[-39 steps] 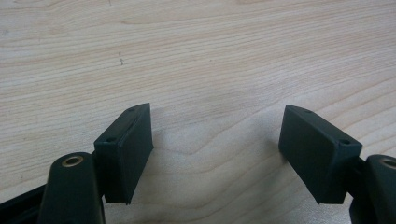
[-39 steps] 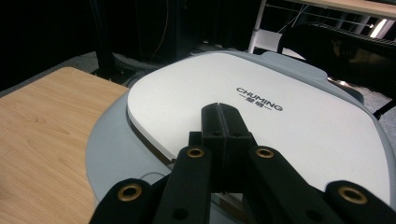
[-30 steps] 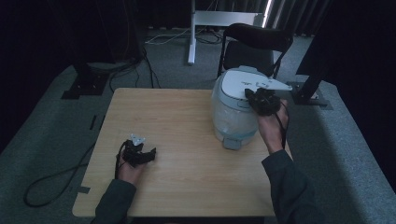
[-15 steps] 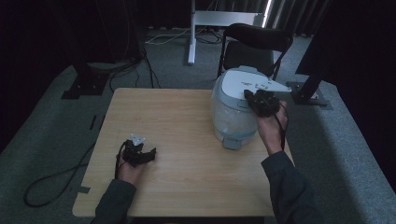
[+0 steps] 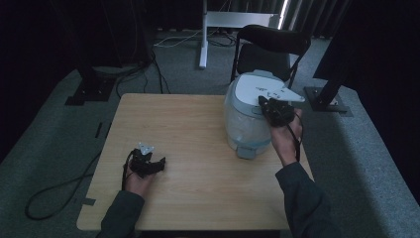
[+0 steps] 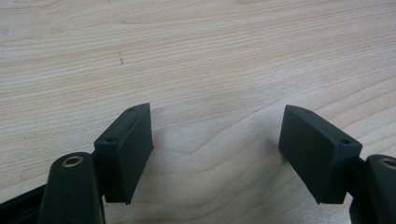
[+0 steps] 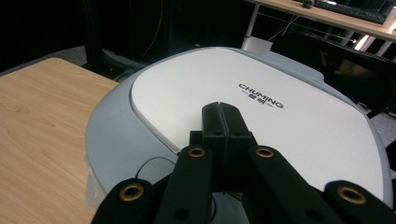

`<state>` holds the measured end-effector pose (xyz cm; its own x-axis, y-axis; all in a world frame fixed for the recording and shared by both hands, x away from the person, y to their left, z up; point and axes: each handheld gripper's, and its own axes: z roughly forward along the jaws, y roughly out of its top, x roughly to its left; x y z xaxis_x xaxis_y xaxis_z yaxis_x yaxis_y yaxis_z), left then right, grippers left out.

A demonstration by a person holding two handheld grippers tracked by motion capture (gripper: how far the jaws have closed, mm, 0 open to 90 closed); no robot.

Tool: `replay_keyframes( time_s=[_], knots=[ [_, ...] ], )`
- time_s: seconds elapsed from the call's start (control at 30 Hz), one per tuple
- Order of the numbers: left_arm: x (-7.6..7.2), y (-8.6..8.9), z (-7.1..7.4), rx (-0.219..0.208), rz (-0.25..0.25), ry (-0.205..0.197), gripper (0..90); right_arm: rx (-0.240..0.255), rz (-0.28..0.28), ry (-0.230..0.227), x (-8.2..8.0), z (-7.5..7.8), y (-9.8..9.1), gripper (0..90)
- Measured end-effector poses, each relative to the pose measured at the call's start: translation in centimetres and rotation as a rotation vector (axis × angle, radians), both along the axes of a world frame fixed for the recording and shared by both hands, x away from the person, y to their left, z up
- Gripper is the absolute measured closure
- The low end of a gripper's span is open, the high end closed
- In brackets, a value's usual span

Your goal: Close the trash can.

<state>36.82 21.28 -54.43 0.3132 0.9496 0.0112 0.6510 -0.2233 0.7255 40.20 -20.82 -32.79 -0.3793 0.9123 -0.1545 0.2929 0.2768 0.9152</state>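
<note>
A white and grey rice cooker [image 5: 250, 111] stands at the table's right side, lid down. Its white lid [image 7: 261, 112] carries dark lettering. My right gripper [image 5: 267, 104] is over the front of the lid, its two black jaws pressed together with nothing between them [image 7: 223, 119]. Whether the tips touch the lid I cannot tell. My left gripper [image 5: 157, 164] rests low over the wooden table [image 5: 188, 124] near its front left. In the left gripper view its jaws stand wide apart over bare wood [image 6: 215, 135].
A black chair [image 5: 275, 47] stands behind the table, close to the cooker. Dark stand bases [image 5: 327, 101] and cables [image 5: 54, 191] lie on the grey carpet around the table. The table's right edge runs just beside my right forearm.
</note>
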Motion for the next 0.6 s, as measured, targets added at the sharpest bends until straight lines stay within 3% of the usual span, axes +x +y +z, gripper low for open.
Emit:
replay_keyframes(
  time_s=[0.27, 0.6],
  knots=[
    [-0.08, -0.04, 0.00, -0.001, 0.001, 0.000, 25.9, 0.023, -0.011, -0.007, -0.09, -0.21, -0.01, 90.0],
    [-0.11, -0.05, 0.00, 0.000, 0.001, -0.001, 25.9, 0.018, -0.023, -0.017, -0.30, -0.34, 0.23, 90.0]
  ],
)
